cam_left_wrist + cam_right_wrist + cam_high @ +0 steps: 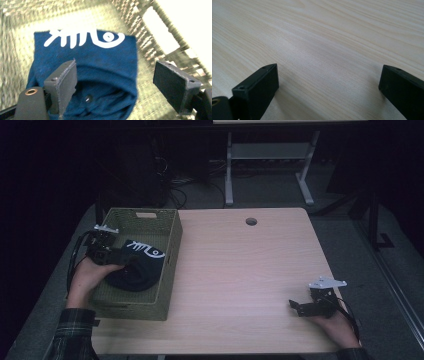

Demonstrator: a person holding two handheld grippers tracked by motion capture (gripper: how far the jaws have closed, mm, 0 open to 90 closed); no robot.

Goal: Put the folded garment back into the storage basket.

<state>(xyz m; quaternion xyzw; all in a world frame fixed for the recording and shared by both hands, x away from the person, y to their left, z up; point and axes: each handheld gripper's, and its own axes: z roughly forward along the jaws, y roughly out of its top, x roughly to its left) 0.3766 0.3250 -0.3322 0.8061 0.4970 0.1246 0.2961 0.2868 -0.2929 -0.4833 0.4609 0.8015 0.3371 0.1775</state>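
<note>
- The left gripper (131, 261) is hanging inside the basket (172, 245), jaws standing wide apart with nothing pressed between the pads; no earlier moment is needed to read this as a release pose.
- Directly below those jaws, the cloth (100, 72) is lying on the basket floor, dark blue with a white fish-bone print (85, 37) facing up toward the far wall.
- In the left gripper view, the left pad is sitting just over the cloth's folds while the right pad is hanging over bare weave, so the gripper seems to be clear of the fabric rather than holding it.
- The cloth is resting bunched, near the basket's middle, which suggests it was meant to land inside rather than be laid flat.
- The left hand (90, 275) is reaching over the basket's near-left rim, keeping the gripper angled down into the opening.
- The basket is sitting at the left edge of the tabletop (240, 270), its handle slot on the far wall.
- The right gripper (295, 306) is resting low at the near right of the tabletop, jaws spread open over bare wood, well apart from the basket and apparently waiting.
</note>
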